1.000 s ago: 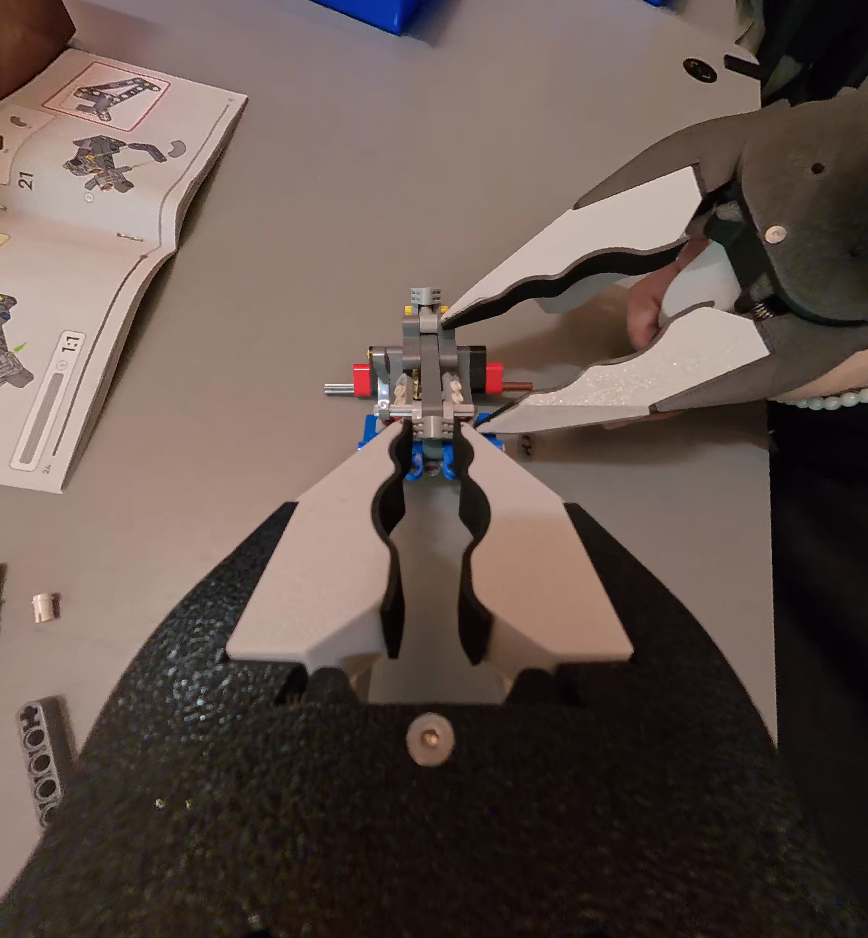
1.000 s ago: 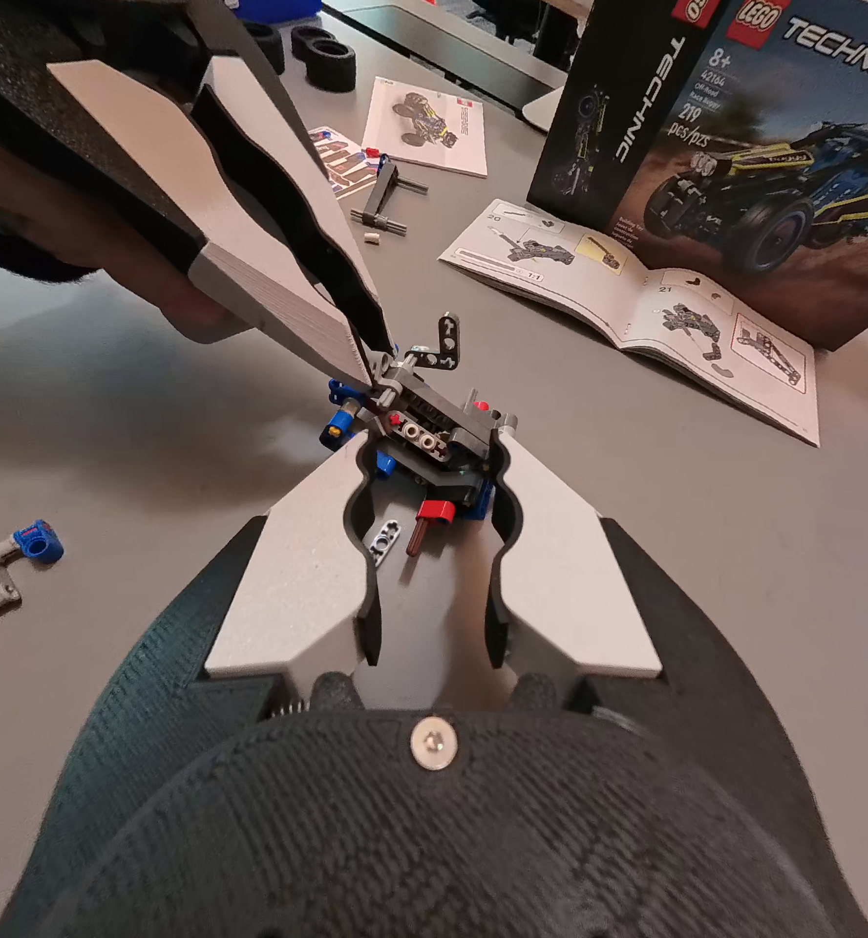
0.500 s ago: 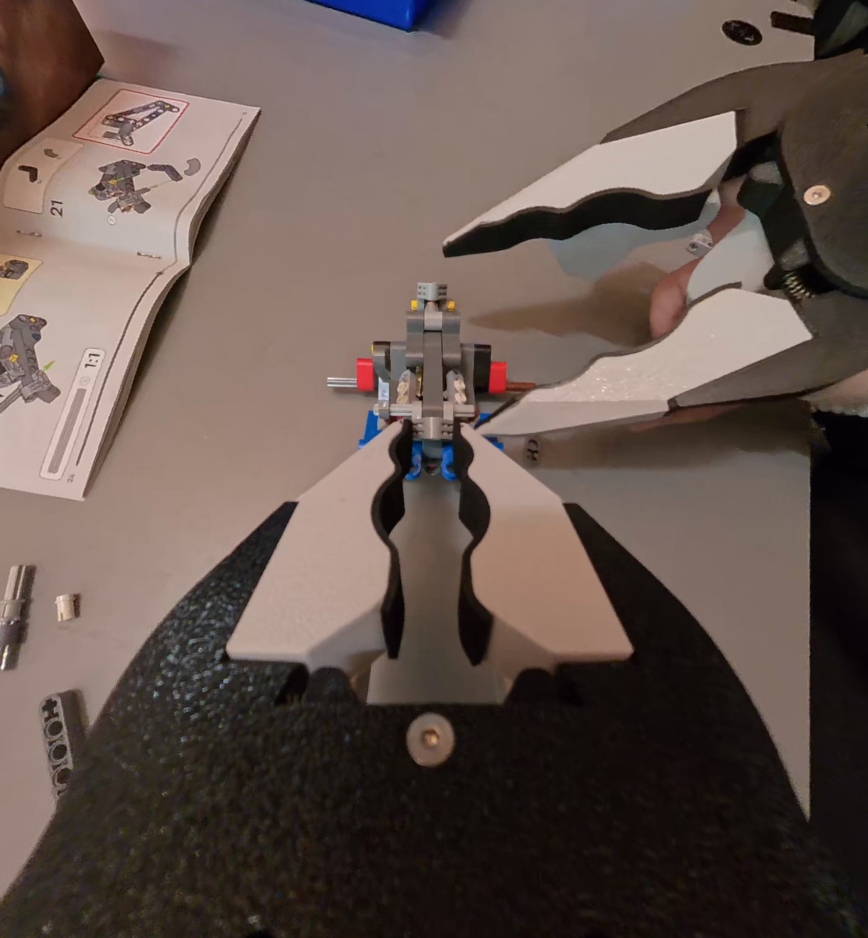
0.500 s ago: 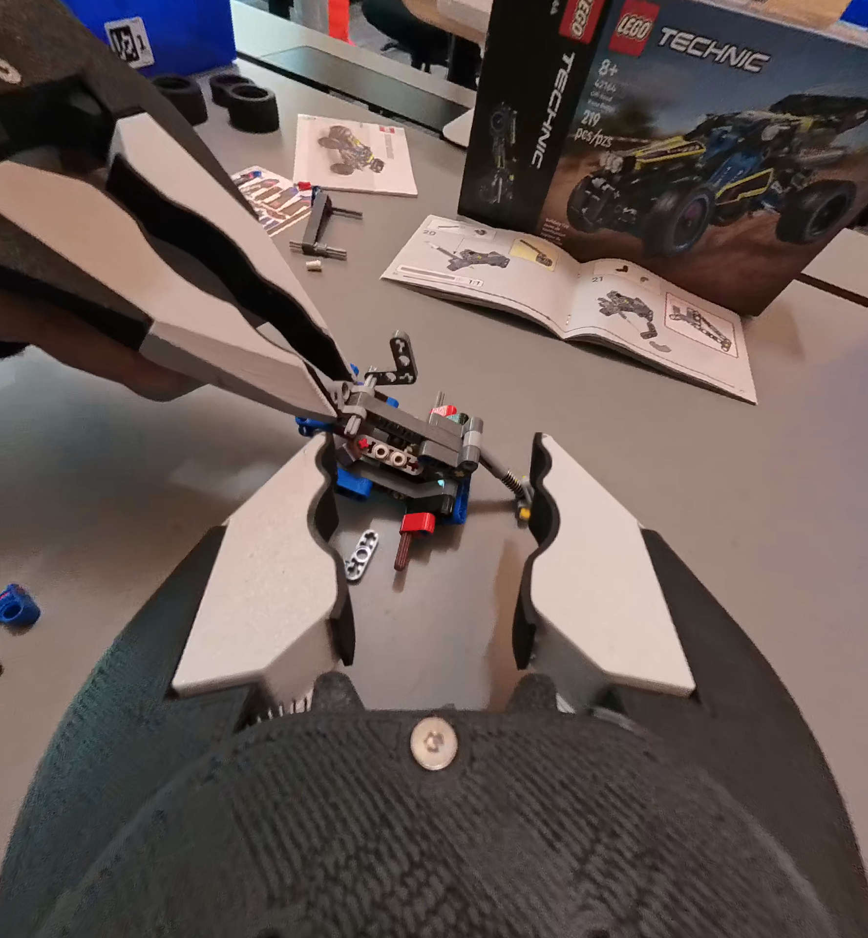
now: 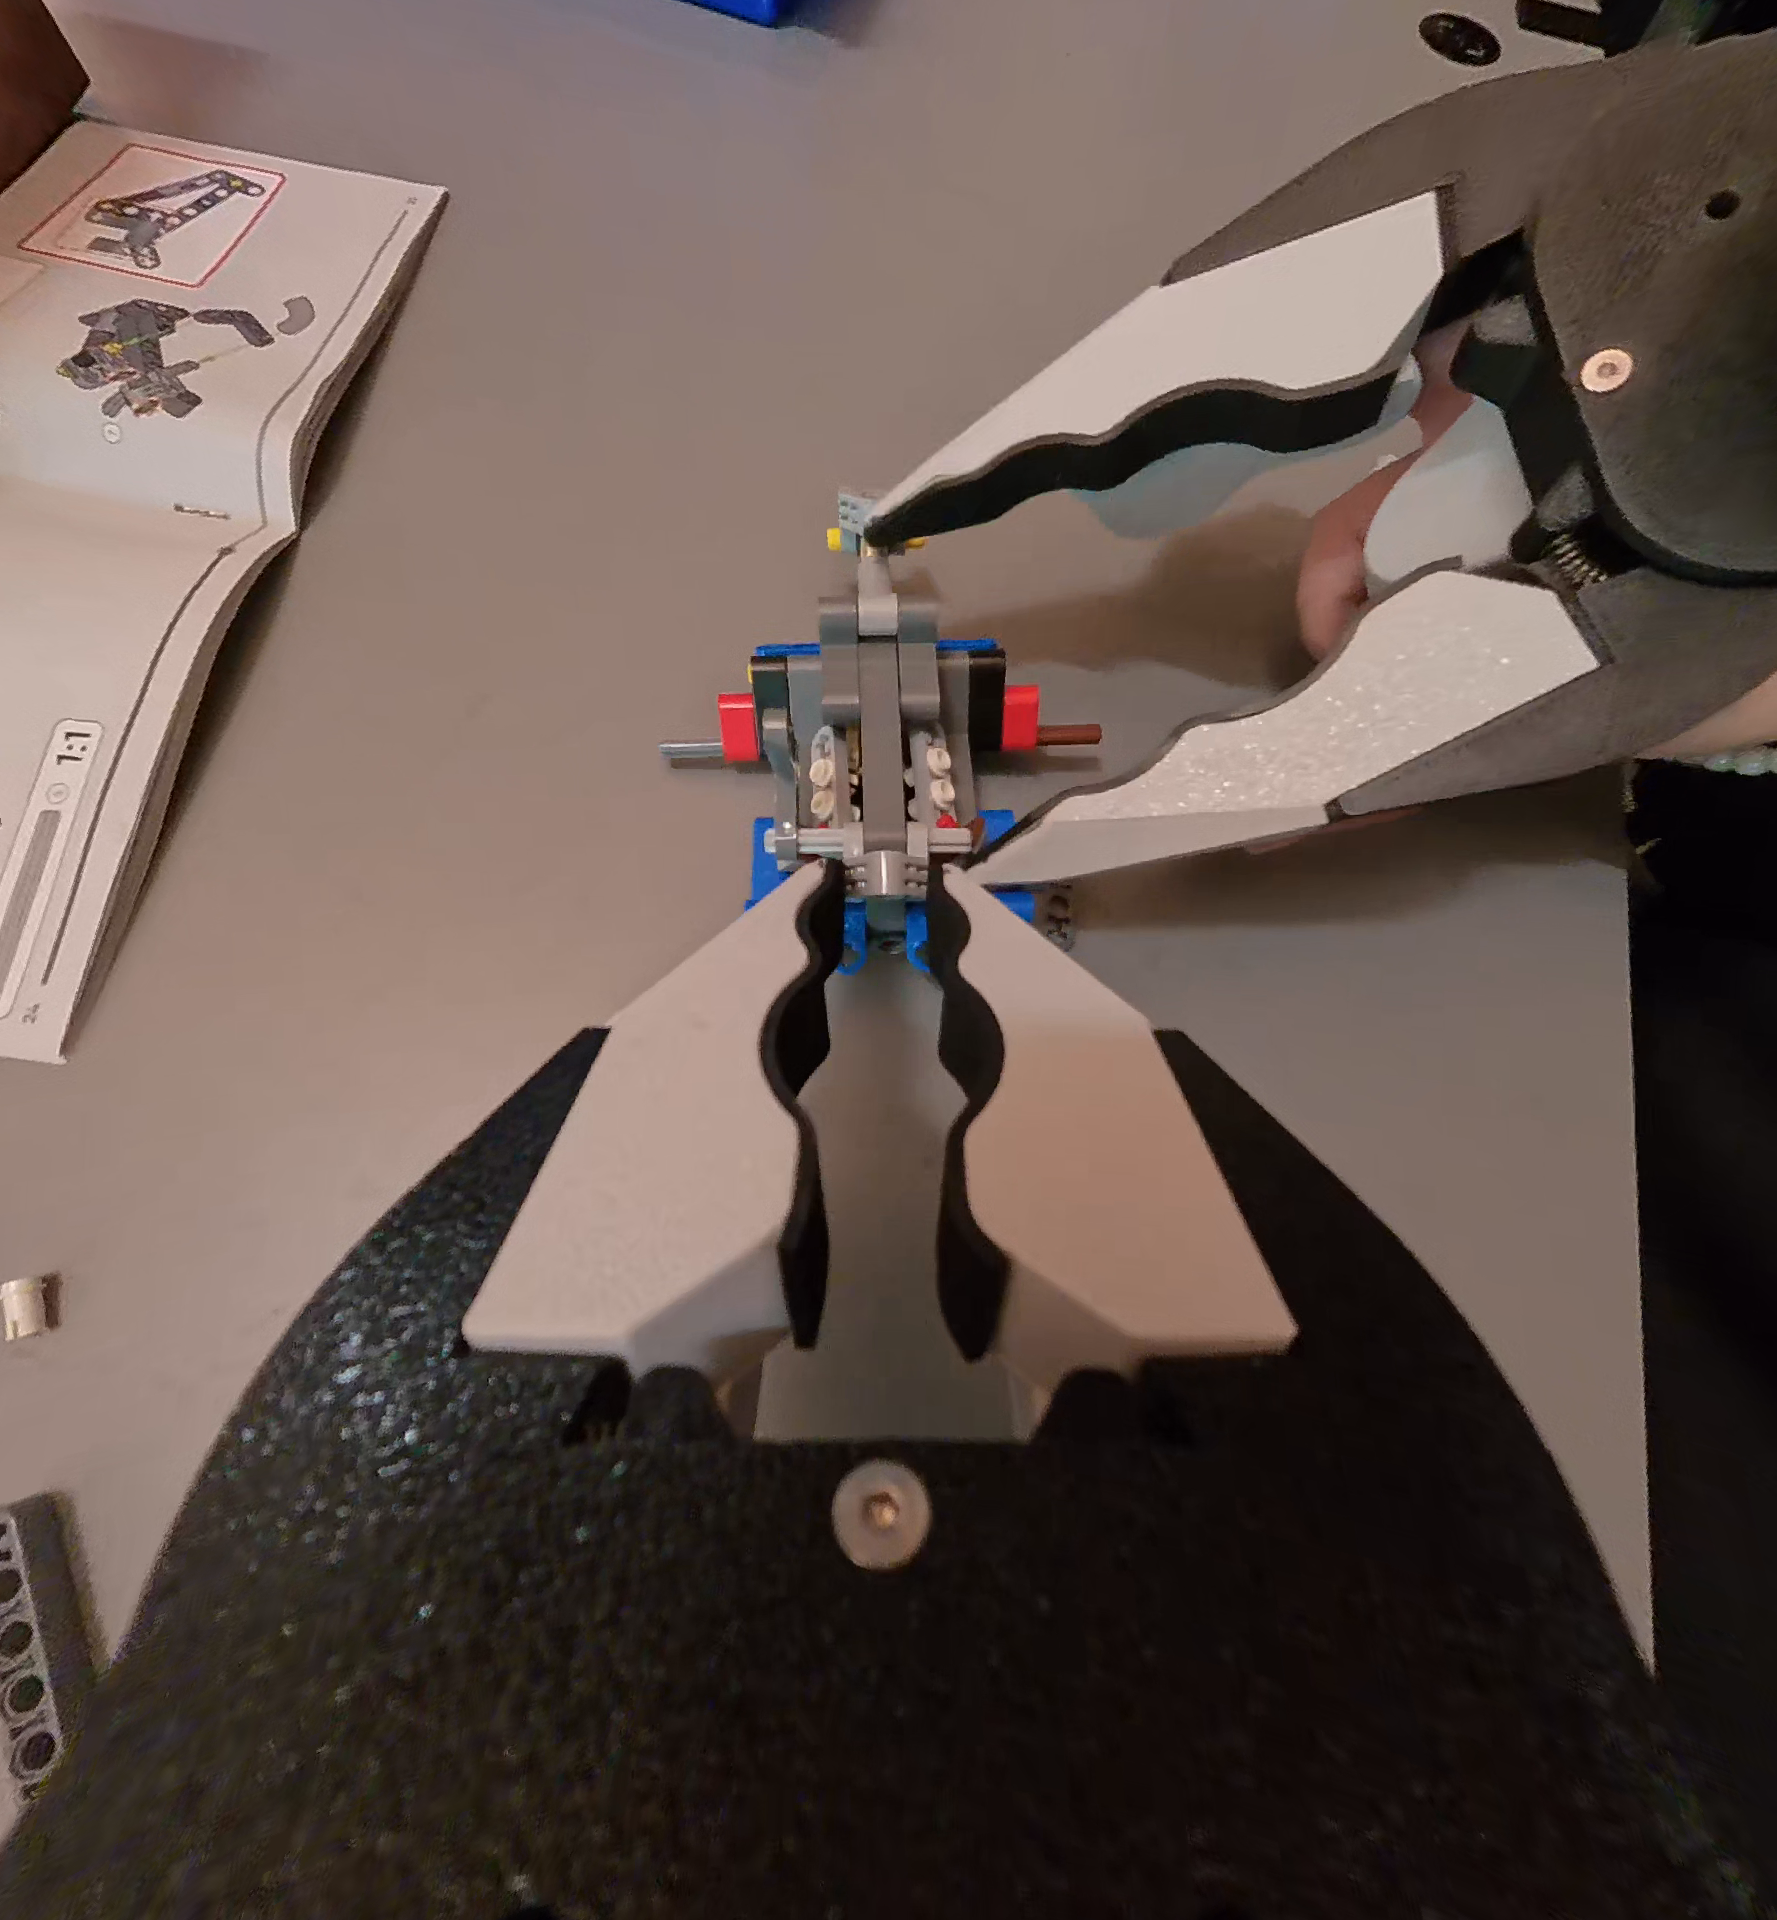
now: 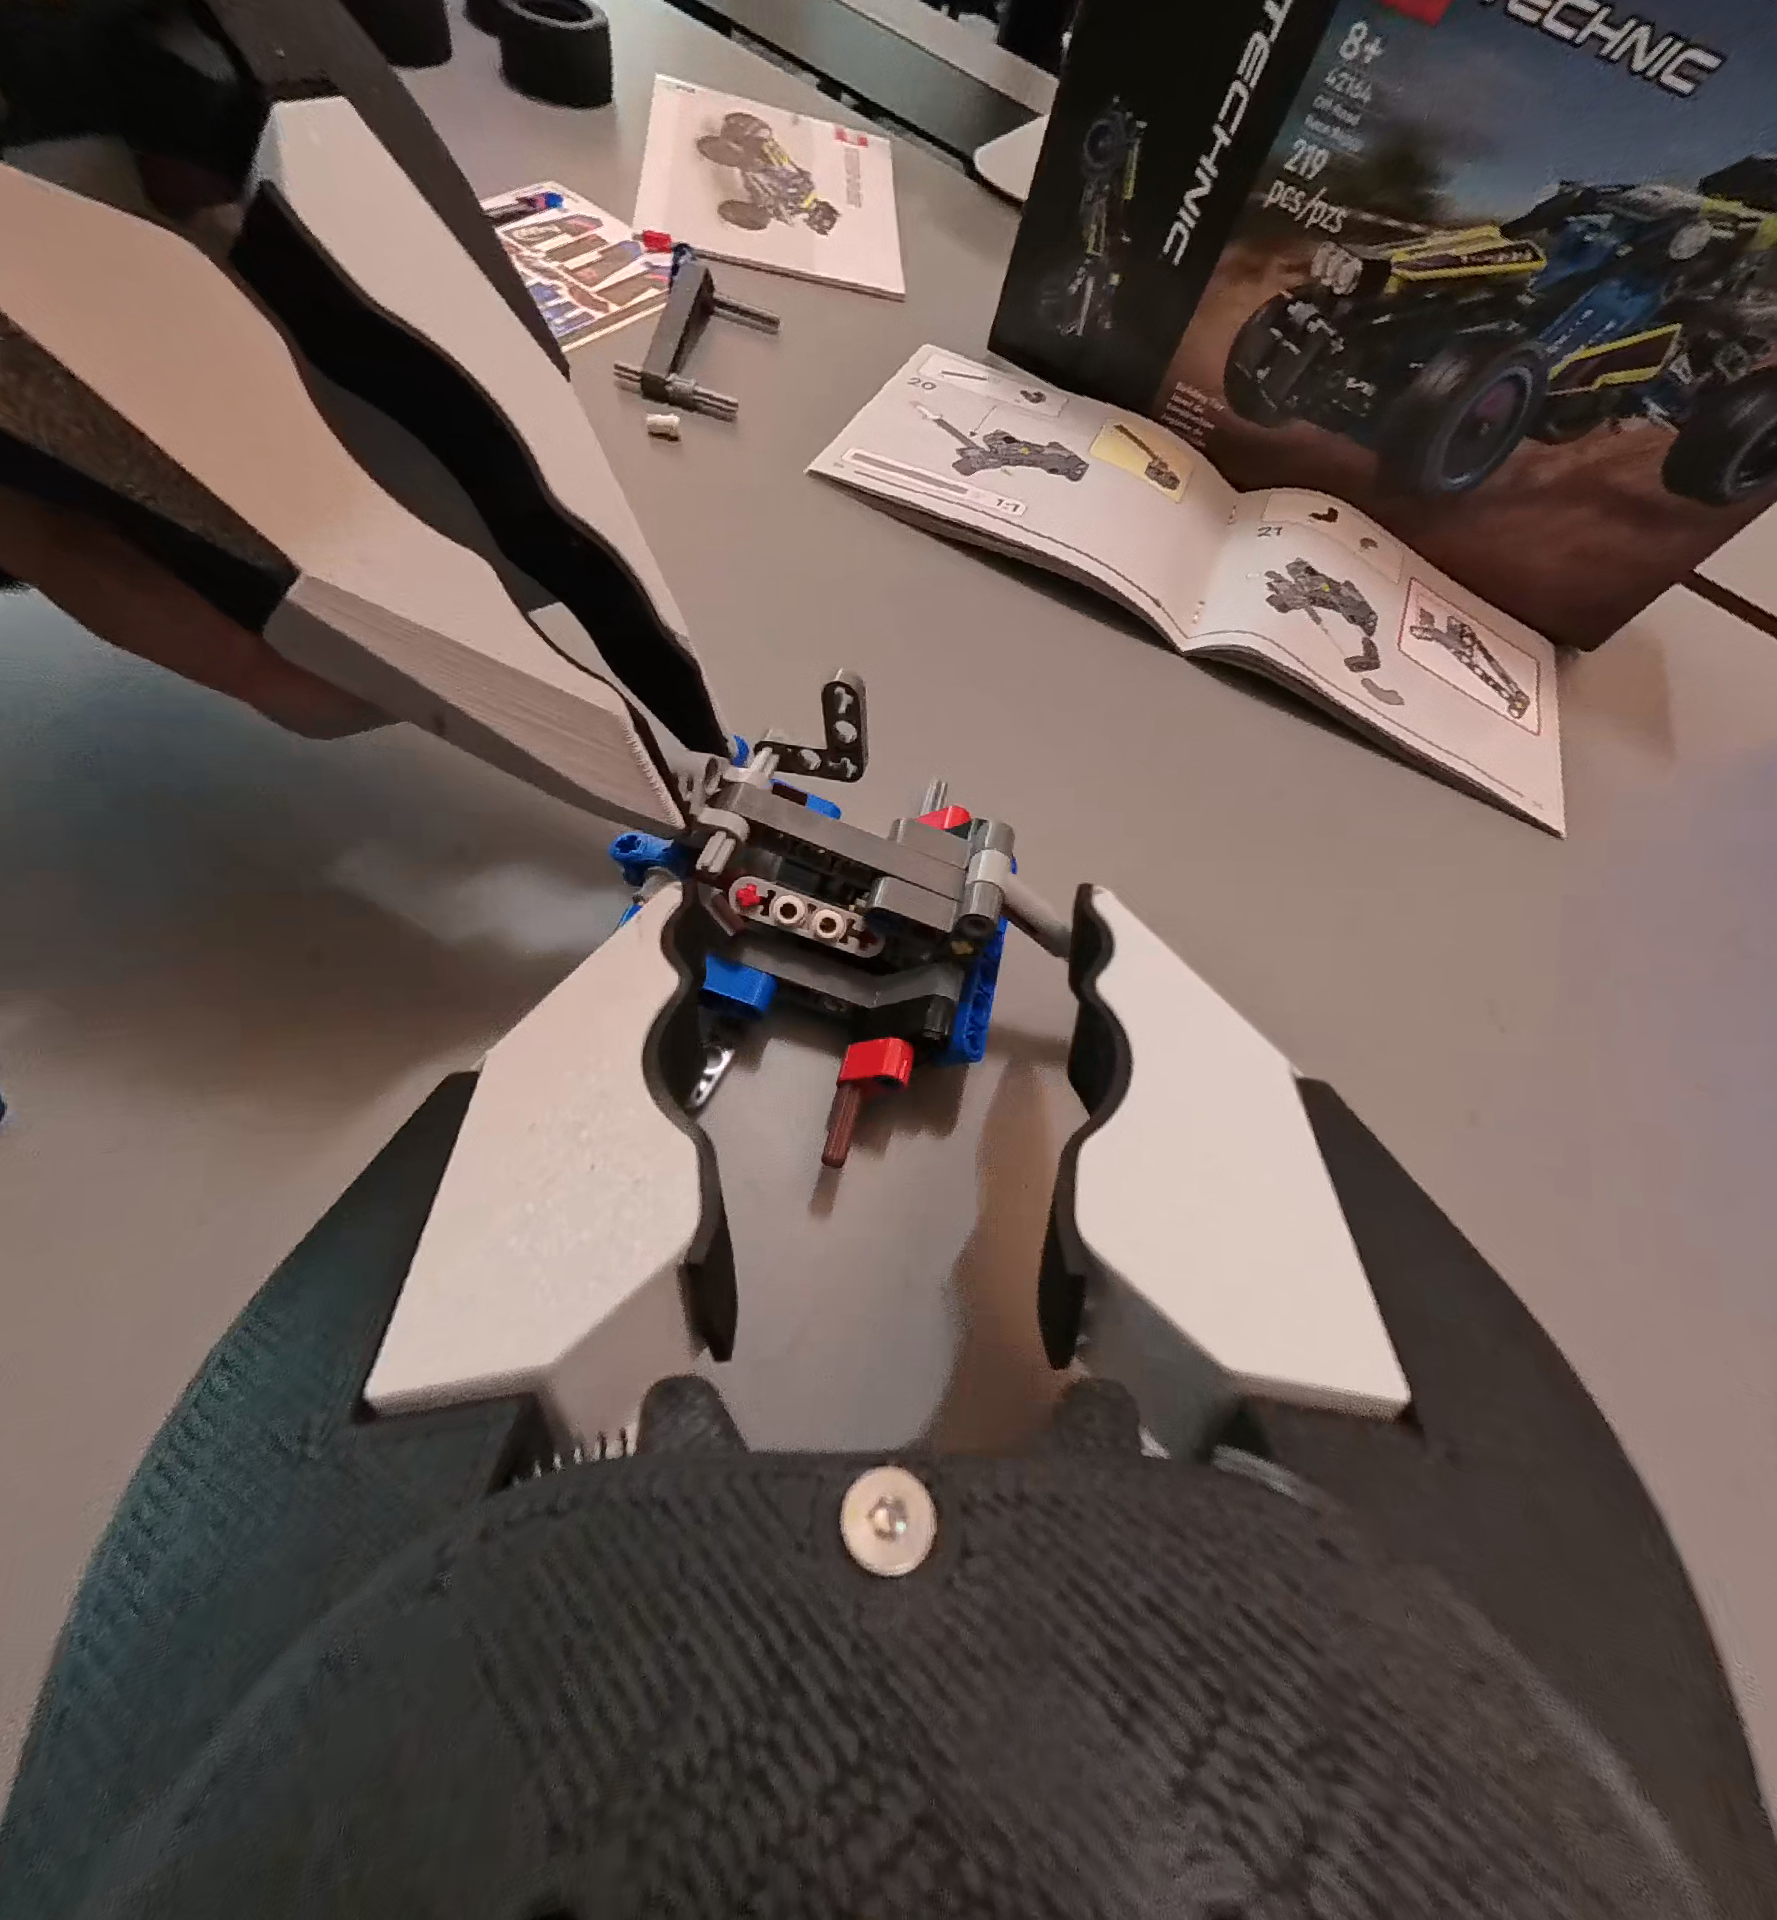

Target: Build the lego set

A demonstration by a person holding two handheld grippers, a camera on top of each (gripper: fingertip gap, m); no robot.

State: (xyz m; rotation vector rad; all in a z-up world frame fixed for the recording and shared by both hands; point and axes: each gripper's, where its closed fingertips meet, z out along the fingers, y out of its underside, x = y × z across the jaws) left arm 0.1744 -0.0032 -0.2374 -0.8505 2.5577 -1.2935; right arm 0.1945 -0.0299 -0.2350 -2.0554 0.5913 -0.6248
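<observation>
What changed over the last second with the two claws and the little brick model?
The right gripper let go of the brick model, opened wide, and now straddles it with one fingertip at the model's far end. The left gripper kept its clamp on the near end. The booklet stayed put.

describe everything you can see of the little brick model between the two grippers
The brick model is a small plastic assembly of grey beams on blue parts, red bushes on axles sticking out both sides. It sits on the grey table. The left gripper pinches its near grey connector; the open right gripper straddles it.
</observation>
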